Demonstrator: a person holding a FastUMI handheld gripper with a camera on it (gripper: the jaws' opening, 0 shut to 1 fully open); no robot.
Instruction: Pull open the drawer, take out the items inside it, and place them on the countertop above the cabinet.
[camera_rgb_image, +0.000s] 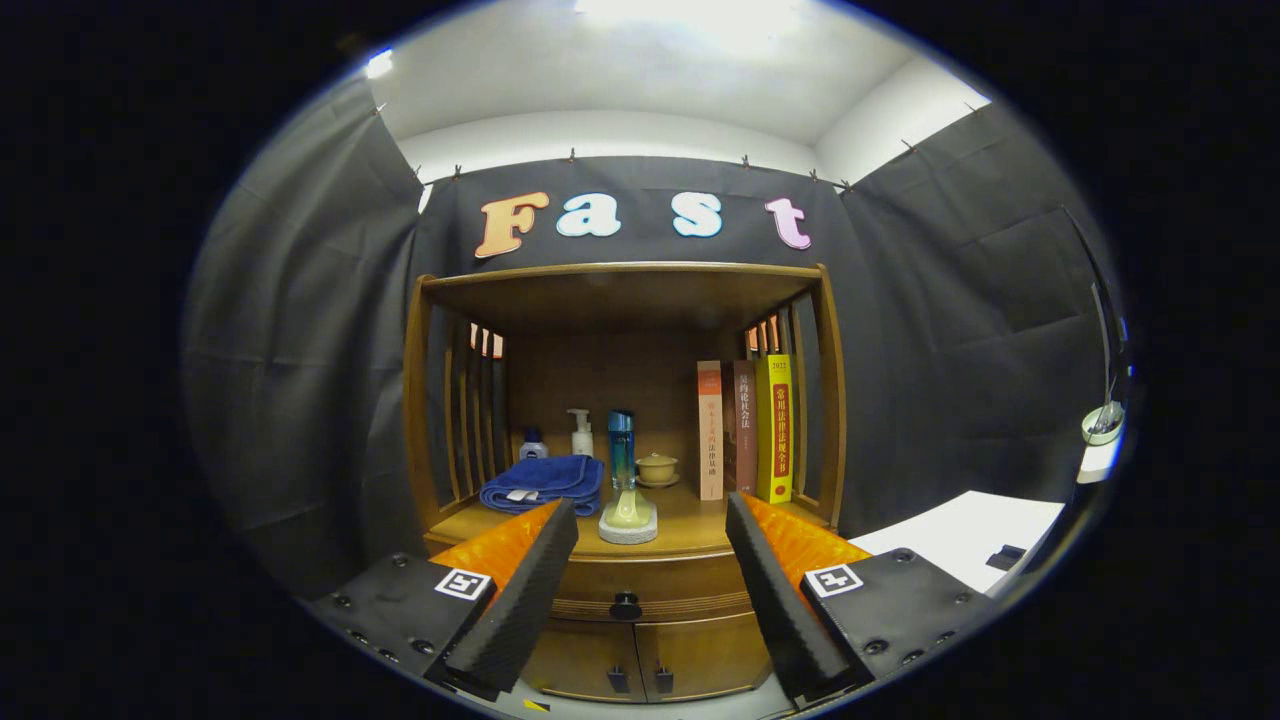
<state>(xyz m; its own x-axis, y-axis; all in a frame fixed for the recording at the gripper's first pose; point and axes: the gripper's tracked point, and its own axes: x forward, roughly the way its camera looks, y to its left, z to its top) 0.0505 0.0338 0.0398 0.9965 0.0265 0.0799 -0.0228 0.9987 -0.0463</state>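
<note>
The wooden drawer (640, 590) with its dark round knob (626, 606) sits shut in the cabinet front, directly under the wooden worktop (690, 530) and above two small cabinet doors (640, 660); its contents are hidden. The gripper (650, 560) hangs in front of it, fingers spread wide and holding nothing, with the knob between and beyond them, a line that suits a straight pull. On the worktop stand a folded blue towel (543, 482), two small bottles (581, 434), a tall blue bottle (621, 448), a pale green dish on a white base (628, 517), a lidded cup (657, 468) and upright books (745, 430). A closed drawer fits either stage: contents waiting inside or already out.
</note>
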